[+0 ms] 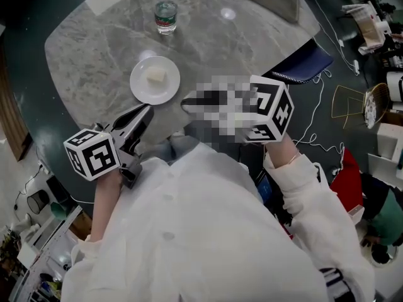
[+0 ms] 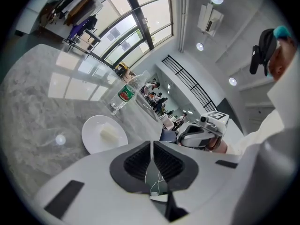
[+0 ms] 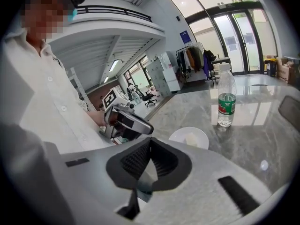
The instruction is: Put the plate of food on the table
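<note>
Much of the right tool [image 1: 186,102] is masked by a mosaic patch in the head view, with only its dark tip and marker cube left clear. The near edge of the tabletop [image 1: 88,49] is covered by the person's white shirt [image 1: 189,231], and its far side is cut off at the top of the frame. The food [image 1: 156,75] can be made out only as a small pale block.

In the right gripper view, the right tool's jaws are seen pressed together at the tip with nothing between them. The left tool [image 1: 145,110] is likewise shown closed and empty in its own view. Its tip is pointed toward the plate [image 1: 141,92] and held just short of the rim, apart from it. Both tools are held at the near edge, with neither plate nor bottle touched.

The white plate is shown resting flat on the grey marble tabletop, toward its near side, with the food at its centre. A water bottle [image 1: 165,9] is seen upright well beyond it. Bare marble is left all round the plate, widest to the left and to the right. A dark blue chair [image 1: 302,63] is seen at the tabletop's right edge.
</note>
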